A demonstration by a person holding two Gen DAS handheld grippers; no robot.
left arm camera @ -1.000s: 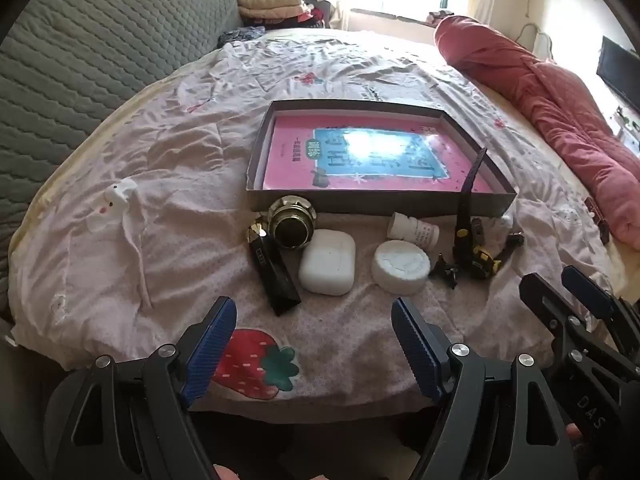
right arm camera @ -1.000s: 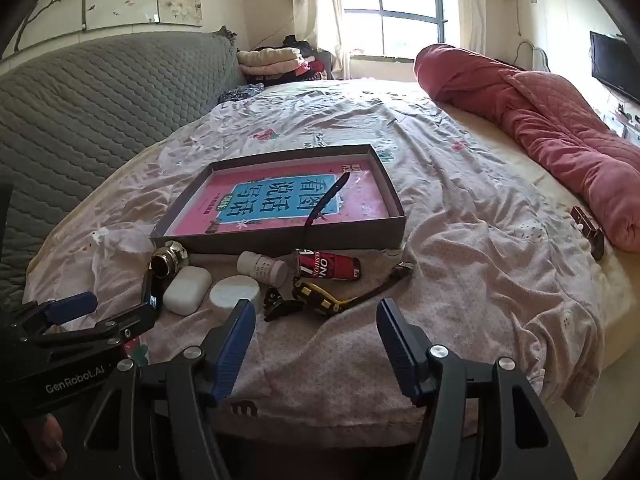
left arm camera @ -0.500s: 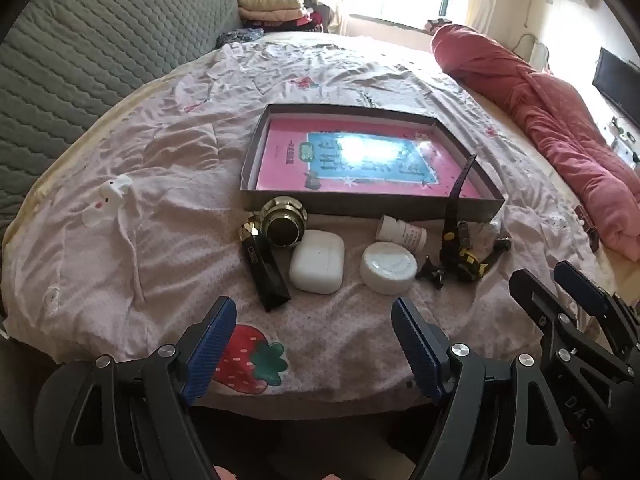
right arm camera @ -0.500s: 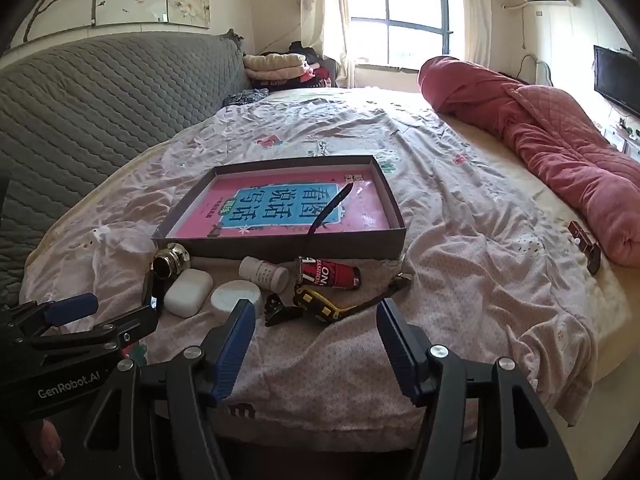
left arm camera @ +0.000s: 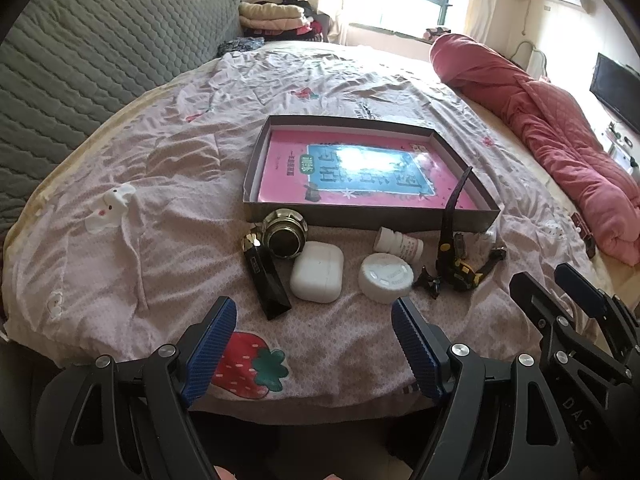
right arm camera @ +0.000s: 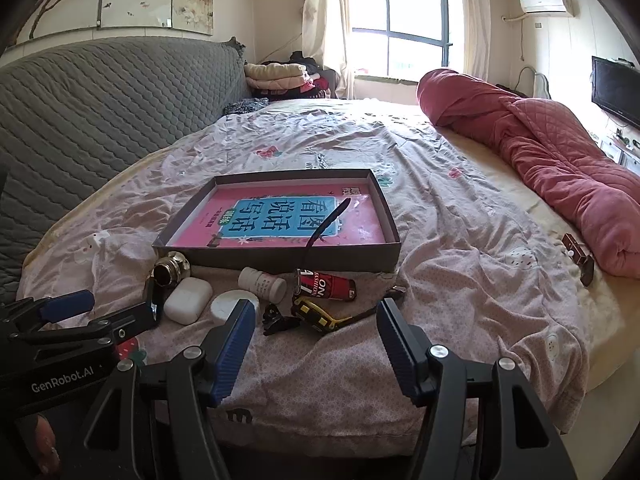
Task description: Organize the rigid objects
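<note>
Grey shallow box [left arm camera: 372, 220] lying on the bed [left arm camera: 160, 200], a pink book covering its floor. Lined up along its near wall: brass knob [left arm camera: 285, 233], black lipstick [left arm camera: 266, 278], white earbud case [left arm camera: 317, 271], white jar [left arm camera: 385, 278], pill bottle [left arm camera: 398, 244], tape measure [right arm camera: 316, 314]. Left gripper [left arm camera: 312, 344] and right gripper [right arm camera: 316, 338] hovering released, holding nothing. Advice: take the earbud case across its short sides, lifting clear of the box wall.

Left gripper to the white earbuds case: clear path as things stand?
Probably yes. The left gripper is open and empty, the white earbuds case lies just ahead with only bare bedsheet between; the black bar alongside crowds one jaw.
</note>
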